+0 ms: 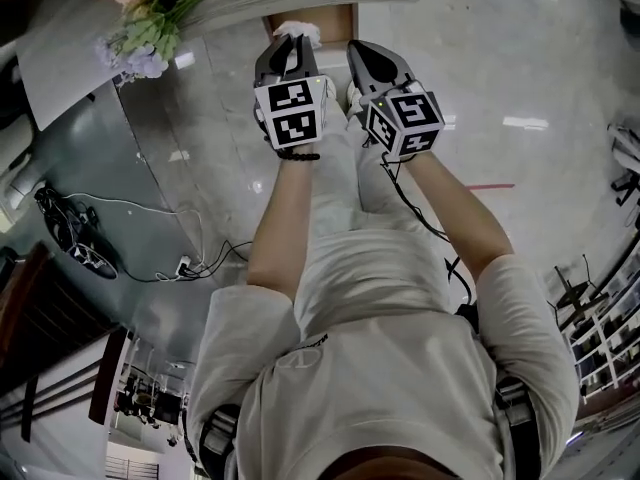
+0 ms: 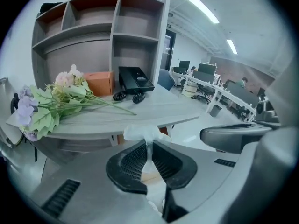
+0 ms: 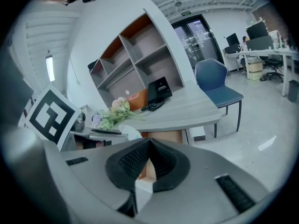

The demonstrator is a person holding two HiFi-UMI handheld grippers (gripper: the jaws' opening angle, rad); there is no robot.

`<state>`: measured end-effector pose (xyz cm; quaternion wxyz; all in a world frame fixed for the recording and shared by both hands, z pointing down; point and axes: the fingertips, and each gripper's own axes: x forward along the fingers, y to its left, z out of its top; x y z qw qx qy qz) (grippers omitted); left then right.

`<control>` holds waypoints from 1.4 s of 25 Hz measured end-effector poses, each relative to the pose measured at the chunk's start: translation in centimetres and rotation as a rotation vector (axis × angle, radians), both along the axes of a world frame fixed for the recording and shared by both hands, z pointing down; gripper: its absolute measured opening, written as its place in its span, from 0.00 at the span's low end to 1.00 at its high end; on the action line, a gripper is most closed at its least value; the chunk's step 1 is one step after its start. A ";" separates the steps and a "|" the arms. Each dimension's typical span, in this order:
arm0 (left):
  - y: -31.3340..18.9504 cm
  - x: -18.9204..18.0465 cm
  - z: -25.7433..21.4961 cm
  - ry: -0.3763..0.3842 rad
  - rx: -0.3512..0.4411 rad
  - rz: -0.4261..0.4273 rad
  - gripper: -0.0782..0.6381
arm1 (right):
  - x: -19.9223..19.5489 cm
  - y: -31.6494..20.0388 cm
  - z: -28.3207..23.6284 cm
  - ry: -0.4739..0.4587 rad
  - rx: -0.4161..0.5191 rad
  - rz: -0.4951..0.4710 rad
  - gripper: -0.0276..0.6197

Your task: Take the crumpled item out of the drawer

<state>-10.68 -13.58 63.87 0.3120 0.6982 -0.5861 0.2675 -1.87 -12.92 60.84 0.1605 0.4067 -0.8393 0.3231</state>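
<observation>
The crumpled item (image 2: 139, 131) is a white wad of paper or tissue. My left gripper (image 2: 150, 147) is shut on it, with a thin strip pinched between the pads and the wad bulging above the tips. In the head view the wad (image 1: 297, 32) shows at the tip of the left gripper (image 1: 287, 56), held above the open wooden drawer (image 1: 334, 18) under the desk. My right gripper (image 1: 371, 60) hovers just to its right, shut, with nothing between its jaws. From the right gripper view (image 3: 148, 143) the wad (image 3: 129, 131) shows to the left, and the drawer's wood (image 3: 164, 136) lies beyond.
A grey desk (image 2: 154, 108) carries a bunch of artificial flowers (image 2: 51, 101), an orange box (image 2: 99, 82) and a black desk phone (image 2: 134, 80) below open shelves. A blue chair (image 3: 216, 83) stands right of the desk. Cables (image 1: 150, 258) trail on the glossy floor at left.
</observation>
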 end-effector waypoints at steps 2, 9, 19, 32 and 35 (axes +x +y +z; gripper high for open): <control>0.2 -0.1 -2.0 0.006 0.021 0.005 0.16 | 0.2 0.0 -1.8 -0.004 0.014 0.005 0.05; -0.1 -1.2 -8.6 0.000 0.113 0.032 0.16 | 1.0 -0.8 -7.9 -0.016 0.072 0.014 0.05; -0.6 -3.1 -17.6 -0.014 0.234 0.024 0.16 | 3.4 -3.1 -17.8 -0.023 0.201 0.062 0.05; -1.8 -4.2 -31.1 -0.028 0.488 0.046 0.16 | 10.5 -4.5 -29.9 -0.025 0.376 0.179 0.05; -1.4 -4.2 -34.2 -0.013 0.556 0.048 0.16 | 11.3 -4.3 -33.1 -0.029 0.439 0.189 0.05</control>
